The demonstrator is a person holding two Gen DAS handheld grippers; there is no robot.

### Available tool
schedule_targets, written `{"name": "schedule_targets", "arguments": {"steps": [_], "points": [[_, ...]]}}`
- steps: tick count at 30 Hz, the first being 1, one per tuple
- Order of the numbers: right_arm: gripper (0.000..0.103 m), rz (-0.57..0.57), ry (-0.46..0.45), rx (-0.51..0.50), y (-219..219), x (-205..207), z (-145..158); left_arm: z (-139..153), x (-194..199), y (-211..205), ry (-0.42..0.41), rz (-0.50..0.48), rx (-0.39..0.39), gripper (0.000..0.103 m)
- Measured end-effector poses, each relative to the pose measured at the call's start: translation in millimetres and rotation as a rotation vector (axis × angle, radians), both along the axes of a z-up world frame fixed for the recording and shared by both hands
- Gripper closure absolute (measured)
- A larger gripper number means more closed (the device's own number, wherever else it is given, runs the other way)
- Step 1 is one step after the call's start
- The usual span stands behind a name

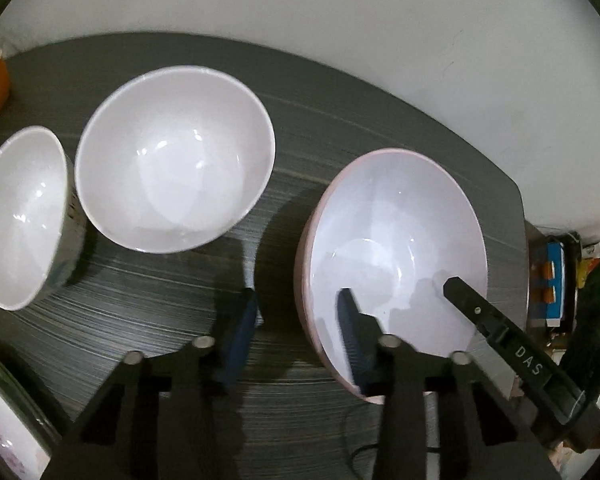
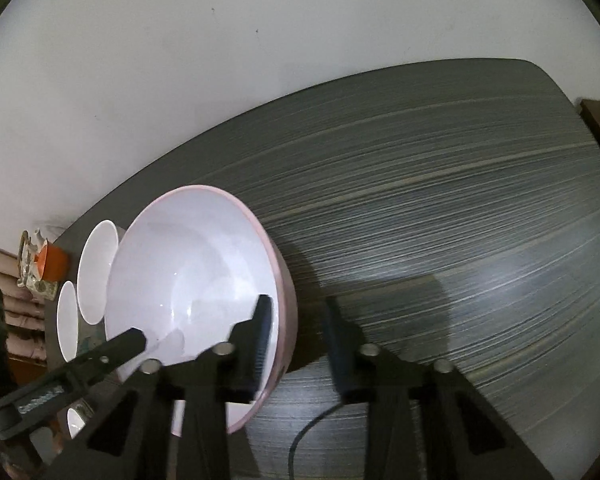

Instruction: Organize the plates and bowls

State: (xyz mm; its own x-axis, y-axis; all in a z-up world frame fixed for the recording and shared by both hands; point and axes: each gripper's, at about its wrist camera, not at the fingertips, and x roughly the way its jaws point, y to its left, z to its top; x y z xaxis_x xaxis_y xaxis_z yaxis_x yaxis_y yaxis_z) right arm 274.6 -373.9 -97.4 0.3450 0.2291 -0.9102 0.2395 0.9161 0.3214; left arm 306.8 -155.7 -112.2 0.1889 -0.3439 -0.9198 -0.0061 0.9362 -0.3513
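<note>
1. A pink-rimmed bowl (image 1: 396, 248) is straddled at opposite walls by two hand-held grippers on a dark striped table (image 2: 460, 200). In the left wrist view it lies at about 4 o'clock.

2. The left gripper (image 1: 296, 320) is seen with one finger inside the bowl and one outside, the near-left wall between them. The jaws are only narrowly spread; whether the pads yet press the wall cannot be told.

3. The right gripper (image 2: 298, 322) is set likewise on the far side, one finger inside, one outside on the table side. Its jaws are also nearly together, and a firm pinch cannot be confirmed.

4. Both grippers are pitched steeply downward, fingers reaching over the rim from above, the right one's finger visible at 4 o'clock in the left view.

5. Risk, as judged: the glossy, sloping wall could slip from the pads if it is lifted before both grips are seated, and the bowl would be tipped or dropped.

6. An uneven lift by the two hands could twist the bowl out of one grip.

7. A white bowl (image 1: 176, 160) at 11 o'clock and a smaller bowl (image 1: 20, 216) at 9 o'clock stand close by and could be knocked if the pink bowl is swung left carelessly.

8. A cable (image 2: 312, 428) trailing on the table below could be snagged.
</note>
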Motion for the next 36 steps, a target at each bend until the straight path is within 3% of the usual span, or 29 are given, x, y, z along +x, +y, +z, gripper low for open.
{"name": "schedule_targets", "arguments": {"steps": [4,9,15,25,30,36], "points": [[0.09,-0.007,-0.007,0.018,1,0,-1,-4,1,-2,-0.006,-0.011,-0.038,0.089],[0.091,-0.017,-0.021,-0.002,10,-11,8,3,-10,-1,-0.036,-0.038,-0.007,0.09],[0.091,-0.013,-0.037,0.019,24,-38,35,31,-37,14,-0.071,-0.063,0.008,0.089],[0.091,0.039,-0.033,0.067,66,-110,74,81,-119,73,-0.101,-0.082,0.045,0.088],[0.091,0.069,-0.014,0.072,89,-142,79,84,-160,95,-0.094,-0.066,0.054,0.088],[0.091,0.089,0.03,0.074,112,-169,61,67,-191,112,-0.055,-0.053,0.059,0.088]]}}
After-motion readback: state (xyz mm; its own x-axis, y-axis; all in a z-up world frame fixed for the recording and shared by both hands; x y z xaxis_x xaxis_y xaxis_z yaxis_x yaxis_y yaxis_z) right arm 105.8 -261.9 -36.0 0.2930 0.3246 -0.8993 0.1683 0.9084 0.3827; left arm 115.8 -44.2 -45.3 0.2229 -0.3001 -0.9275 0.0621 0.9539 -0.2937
